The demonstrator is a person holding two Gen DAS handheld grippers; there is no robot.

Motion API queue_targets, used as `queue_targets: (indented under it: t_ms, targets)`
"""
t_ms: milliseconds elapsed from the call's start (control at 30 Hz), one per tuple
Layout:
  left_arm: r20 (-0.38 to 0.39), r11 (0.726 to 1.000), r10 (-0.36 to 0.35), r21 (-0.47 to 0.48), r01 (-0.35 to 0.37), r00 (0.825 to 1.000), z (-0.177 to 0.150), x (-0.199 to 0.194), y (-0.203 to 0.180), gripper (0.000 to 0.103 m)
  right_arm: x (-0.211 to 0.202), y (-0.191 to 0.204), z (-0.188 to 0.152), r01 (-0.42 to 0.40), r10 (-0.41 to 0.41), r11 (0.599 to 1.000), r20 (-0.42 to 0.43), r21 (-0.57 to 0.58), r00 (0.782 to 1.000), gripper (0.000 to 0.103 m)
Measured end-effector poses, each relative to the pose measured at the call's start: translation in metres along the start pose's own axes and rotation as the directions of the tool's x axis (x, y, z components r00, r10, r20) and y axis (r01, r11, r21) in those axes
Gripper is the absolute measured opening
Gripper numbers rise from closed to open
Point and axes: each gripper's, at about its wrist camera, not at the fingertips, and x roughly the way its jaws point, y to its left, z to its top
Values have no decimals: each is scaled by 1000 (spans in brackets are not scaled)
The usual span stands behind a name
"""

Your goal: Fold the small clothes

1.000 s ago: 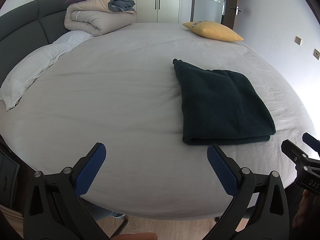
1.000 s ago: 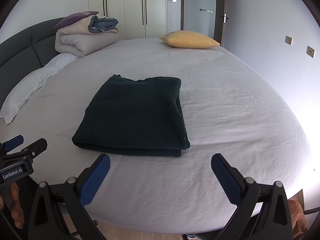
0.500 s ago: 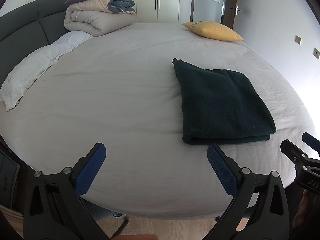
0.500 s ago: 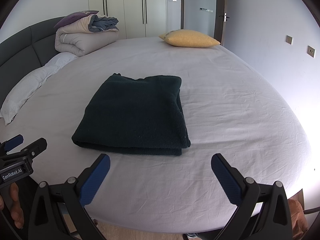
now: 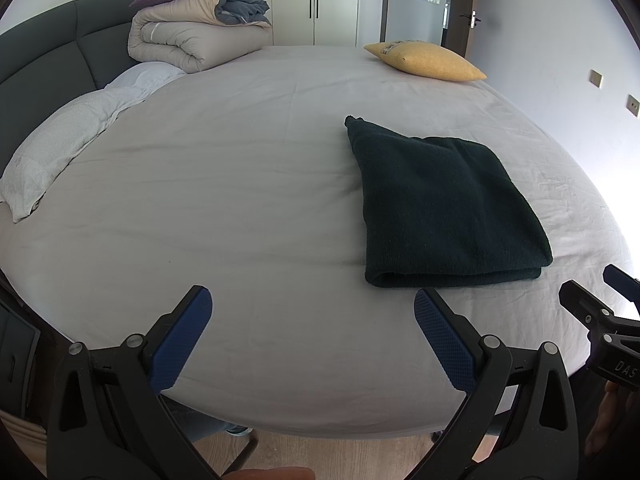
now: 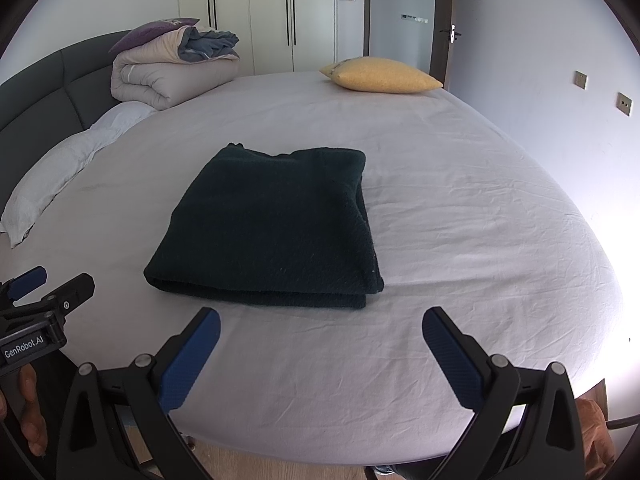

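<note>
A dark green garment [image 5: 444, 204] lies folded into a flat rectangle on the grey bed sheet [image 5: 240, 200], its doubled edge toward me. It also shows in the right wrist view [image 6: 272, 228]. My left gripper [image 5: 312, 336] is open and empty, hovering over the bed's near edge, left of the garment. My right gripper [image 6: 320, 348] is open and empty, just short of the garment's near edge. Each gripper shows at the side of the other's view, the right one [image 5: 600, 304] and the left one [image 6: 44, 296].
A yellow cushion [image 5: 428, 60] lies at the far side of the bed. A rolled duvet stack [image 5: 192, 36] and a white pillow [image 5: 68, 140] lie by the dark headboard at the left. Wardrobe doors [image 6: 256, 16] and a door stand behind. Wooden floor shows below the bed's edge.
</note>
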Motion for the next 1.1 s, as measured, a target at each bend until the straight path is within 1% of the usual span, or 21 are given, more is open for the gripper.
queue_targets:
  t_ms: [533, 1100]
  targets:
    - [0, 1000, -1, 16, 1, 1000, 2, 2, 1, 103, 1, 1, -1, 0, 0, 1000, -2, 0, 1000, 103]
    - [-5, 1000, -4, 4, 4, 1000, 2, 5, 2, 103, 2, 1, -1, -1, 1, 1000, -3, -3, 1000, 103]
